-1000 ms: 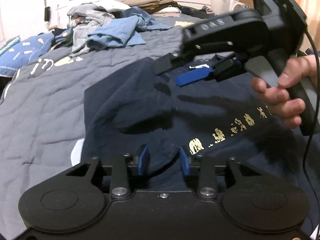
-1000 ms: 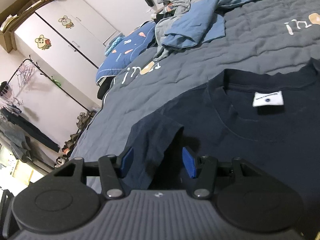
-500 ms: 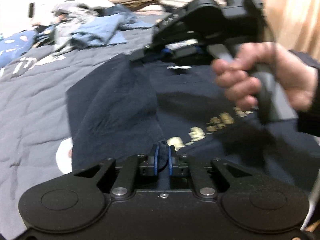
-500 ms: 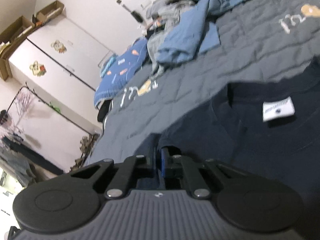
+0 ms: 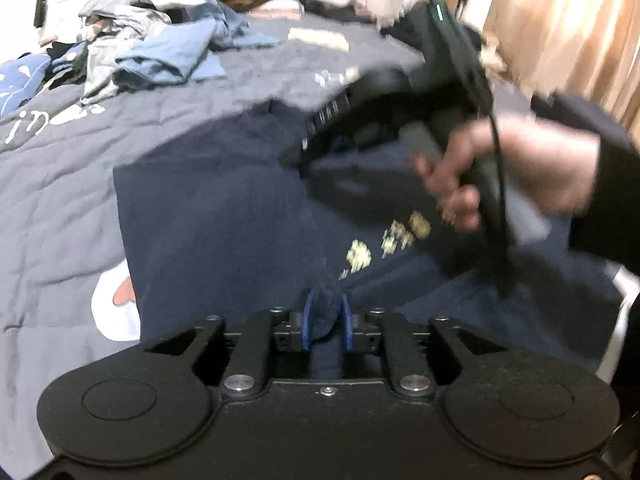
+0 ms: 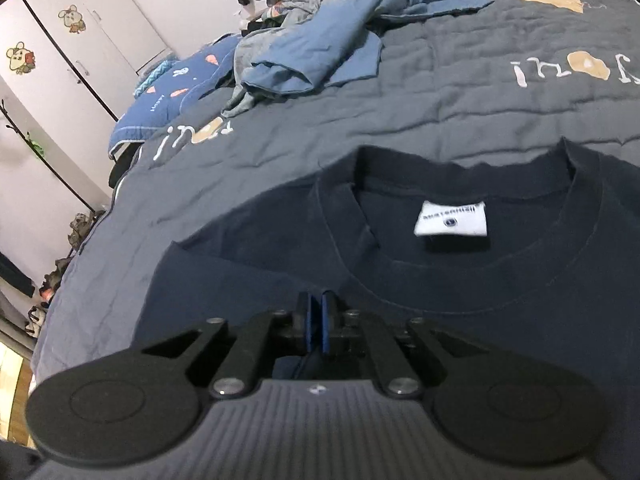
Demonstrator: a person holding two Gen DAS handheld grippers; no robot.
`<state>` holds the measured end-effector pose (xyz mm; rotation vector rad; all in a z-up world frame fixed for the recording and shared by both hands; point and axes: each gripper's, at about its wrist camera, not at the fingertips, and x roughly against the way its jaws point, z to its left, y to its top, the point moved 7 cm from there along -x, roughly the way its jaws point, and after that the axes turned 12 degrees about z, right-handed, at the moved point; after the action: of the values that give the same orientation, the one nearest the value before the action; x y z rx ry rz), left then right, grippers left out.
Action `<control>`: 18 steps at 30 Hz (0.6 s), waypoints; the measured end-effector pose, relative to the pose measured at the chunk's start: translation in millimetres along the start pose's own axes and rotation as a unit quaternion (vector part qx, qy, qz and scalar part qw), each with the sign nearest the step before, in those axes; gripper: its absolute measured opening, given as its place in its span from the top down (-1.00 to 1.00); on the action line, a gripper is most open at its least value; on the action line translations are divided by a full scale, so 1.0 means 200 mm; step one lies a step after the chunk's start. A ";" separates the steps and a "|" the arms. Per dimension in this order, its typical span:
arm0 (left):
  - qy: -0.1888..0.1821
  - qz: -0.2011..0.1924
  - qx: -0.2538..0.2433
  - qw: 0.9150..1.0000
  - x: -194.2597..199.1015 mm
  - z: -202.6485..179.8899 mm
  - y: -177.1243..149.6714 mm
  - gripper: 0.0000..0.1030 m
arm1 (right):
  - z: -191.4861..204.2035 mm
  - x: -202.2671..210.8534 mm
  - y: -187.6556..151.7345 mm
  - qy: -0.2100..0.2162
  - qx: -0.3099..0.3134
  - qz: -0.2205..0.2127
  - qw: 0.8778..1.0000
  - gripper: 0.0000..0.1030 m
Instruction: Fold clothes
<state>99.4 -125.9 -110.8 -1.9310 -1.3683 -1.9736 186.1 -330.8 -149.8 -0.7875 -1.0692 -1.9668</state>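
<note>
A navy T-shirt point(image 5: 224, 232) with a gold print point(image 5: 384, 244) lies flat on the bed. Its collar and white label point(image 6: 451, 224) show in the right wrist view. My left gripper point(image 5: 326, 316) is at the shirt's near edge. Its jaws are opening, and a bunch of navy fabric still fills the gap between the blue pads. My right gripper point(image 6: 316, 326) is shut on the shirt's edge by the shoulder, left of the collar. In the left wrist view the right gripper point(image 5: 296, 156) is blurred, held by a person's hand point(image 5: 520, 168) above the shirt.
A pile of blue and grey clothes point(image 6: 320, 40) sits at the far side of the grey quilt point(image 5: 60, 200). A blue patterned pillow point(image 6: 168, 92) lies beside it. White wardrobes point(image 6: 60, 40) stand to the left, and a curtain point(image 5: 580, 20) hangs at the right.
Both grippers went from open to shut on the shirt's fabric. The left jaws now stand wider than half a second ago. The sleeve has been drawn inward, and the right gripper has shifted over the shirt.
</note>
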 end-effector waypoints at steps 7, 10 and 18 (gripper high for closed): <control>0.004 -0.081 0.103 0.991 0.12 0.16 0.10 0.29 | 0.09 0.24 -0.01 0.052 0.010 -0.068 0.996 0.80; 0.033 -0.087 0.142 0.986 0.11 0.23 0.11 0.29 | 0.16 0.14 -0.06 0.062 0.036 -0.032 0.997 0.75; 0.032 -0.086 0.169 0.981 0.14 0.28 0.12 0.25 | 0.13 -0.05 -0.06 0.051 0.013 0.013 0.999 0.73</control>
<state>152.1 -92.5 -84.9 -1.6339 -1.7699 -1.7070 184.9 -301.5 -150.5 -0.6773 -1.0163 -1.9455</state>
